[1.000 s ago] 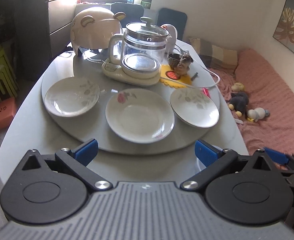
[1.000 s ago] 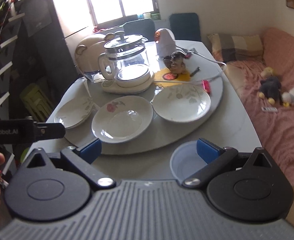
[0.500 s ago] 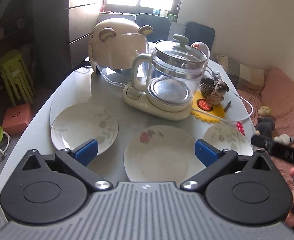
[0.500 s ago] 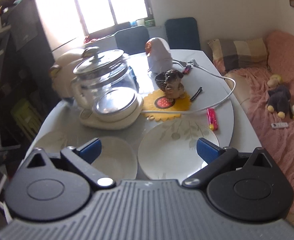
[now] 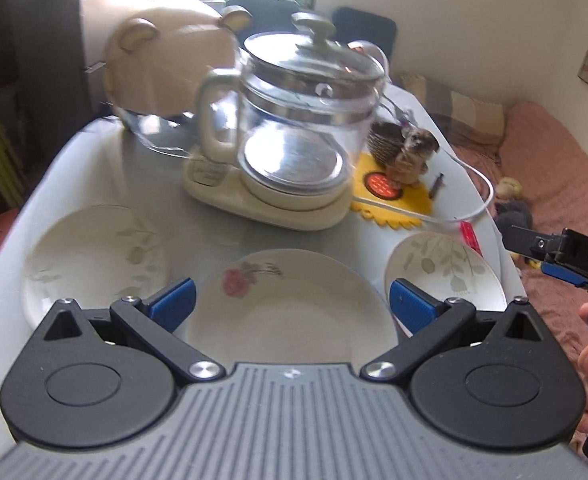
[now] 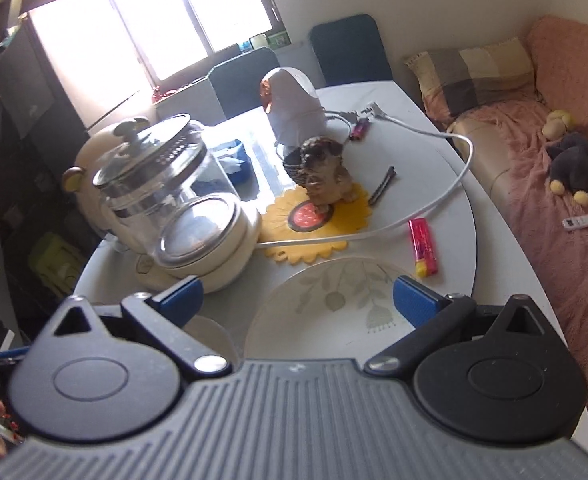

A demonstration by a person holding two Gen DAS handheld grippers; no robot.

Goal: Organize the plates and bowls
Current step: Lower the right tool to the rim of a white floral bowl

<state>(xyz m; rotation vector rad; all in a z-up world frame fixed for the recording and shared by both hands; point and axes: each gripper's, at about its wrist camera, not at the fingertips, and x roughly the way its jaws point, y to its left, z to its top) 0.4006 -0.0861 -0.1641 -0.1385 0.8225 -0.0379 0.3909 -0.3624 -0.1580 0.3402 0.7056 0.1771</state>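
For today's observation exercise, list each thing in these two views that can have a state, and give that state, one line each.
left hand-held gripper: open, holding nothing
right hand-held gripper: open, holding nothing
rose plate: empty, flat, unstacked
right leaf plate: empty, flat
left leaf plate: empty, flat
glass kettle: lid on, seated on its base
white cable: lying loose across the table

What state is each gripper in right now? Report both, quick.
Left gripper: open, empty, over the white rose-print plate.
Right gripper: open, empty, over the white leaf-print plate.

Left gripper (image 5: 290, 306) (spread wide) frames the rose plate (image 5: 290, 312).
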